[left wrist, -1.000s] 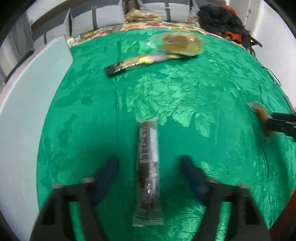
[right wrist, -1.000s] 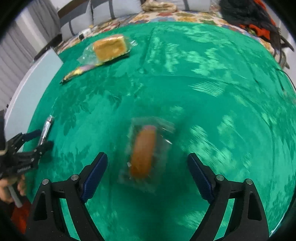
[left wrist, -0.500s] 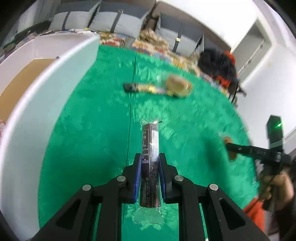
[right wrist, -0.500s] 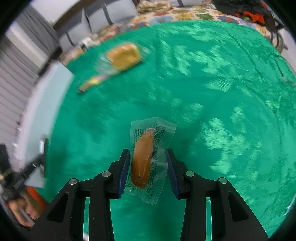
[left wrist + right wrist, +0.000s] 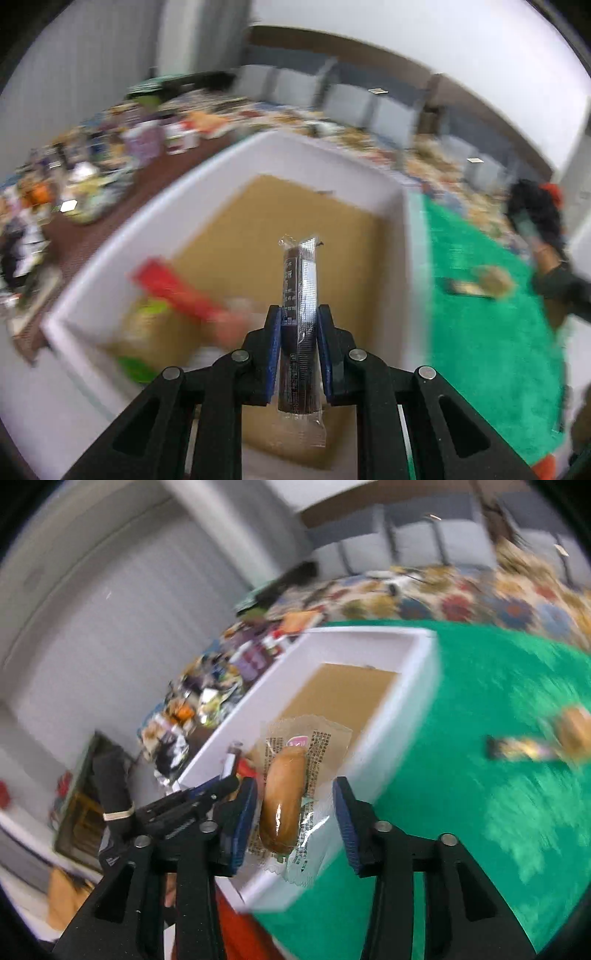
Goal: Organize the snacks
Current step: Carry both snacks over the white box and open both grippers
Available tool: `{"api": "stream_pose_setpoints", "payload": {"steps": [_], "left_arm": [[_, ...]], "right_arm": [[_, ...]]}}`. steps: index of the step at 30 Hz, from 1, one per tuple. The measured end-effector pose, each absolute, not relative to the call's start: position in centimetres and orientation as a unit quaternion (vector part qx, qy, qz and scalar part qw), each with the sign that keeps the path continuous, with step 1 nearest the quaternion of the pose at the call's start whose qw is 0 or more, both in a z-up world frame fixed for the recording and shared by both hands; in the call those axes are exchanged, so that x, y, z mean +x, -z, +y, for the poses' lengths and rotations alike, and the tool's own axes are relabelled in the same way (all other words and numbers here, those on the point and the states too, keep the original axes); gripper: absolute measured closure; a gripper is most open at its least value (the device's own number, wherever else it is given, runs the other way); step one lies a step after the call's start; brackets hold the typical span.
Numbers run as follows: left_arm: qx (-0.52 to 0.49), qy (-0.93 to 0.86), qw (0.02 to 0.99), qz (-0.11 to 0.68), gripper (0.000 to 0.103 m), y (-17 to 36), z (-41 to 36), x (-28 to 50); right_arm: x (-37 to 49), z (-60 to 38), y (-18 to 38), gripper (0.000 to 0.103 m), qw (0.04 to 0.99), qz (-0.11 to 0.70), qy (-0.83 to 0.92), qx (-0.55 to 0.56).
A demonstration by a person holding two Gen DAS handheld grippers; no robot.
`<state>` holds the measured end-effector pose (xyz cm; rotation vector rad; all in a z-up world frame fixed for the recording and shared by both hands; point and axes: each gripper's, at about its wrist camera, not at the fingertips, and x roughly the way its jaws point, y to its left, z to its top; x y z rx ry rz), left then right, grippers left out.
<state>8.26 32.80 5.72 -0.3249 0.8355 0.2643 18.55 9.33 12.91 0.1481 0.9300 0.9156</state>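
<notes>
Both snacks have come off the green cloth (image 5: 491, 332) and now hang over the white box (image 5: 400, 206). Left gripper (image 5: 298, 332) pinches the dark bar (image 5: 299, 314); right gripper (image 5: 295, 805), jaws just widening, loosely flanks the wrapped bun (image 5: 284, 797). Release low, clear of the rim.

A home living room: grey cushions (image 5: 351, 101) along the wall, patterned floor covering (image 5: 480, 602), green cloth (image 5: 480, 775).
</notes>
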Motion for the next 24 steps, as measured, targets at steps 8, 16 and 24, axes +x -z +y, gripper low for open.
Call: {"api": "stream_pose_setpoints", "payload": {"steps": [8, 16, 24], "left_arm": [[-0.182, -0.217, 0.883, 0.375, 0.018, -3.0, 36.9, 0.7], [-0.186, -0.099, 0.915, 0.344, 0.017, -5.9, 29.8, 0.6], [-0.078, 0.077, 0.922, 0.372, 0.007, -7.8, 15.8, 7.1]], "right_arm": [[17.0, 8.5, -9.0, 0.027, 0.867, 0.360, -0.344, -0.010], [17.7, -11.0, 2.7, 0.027, 0.889, 0.415, -0.149, -0.122], [19.2, -23.9, 5.1, 0.027, 0.894, 0.441, -0.057, -0.047]]}}
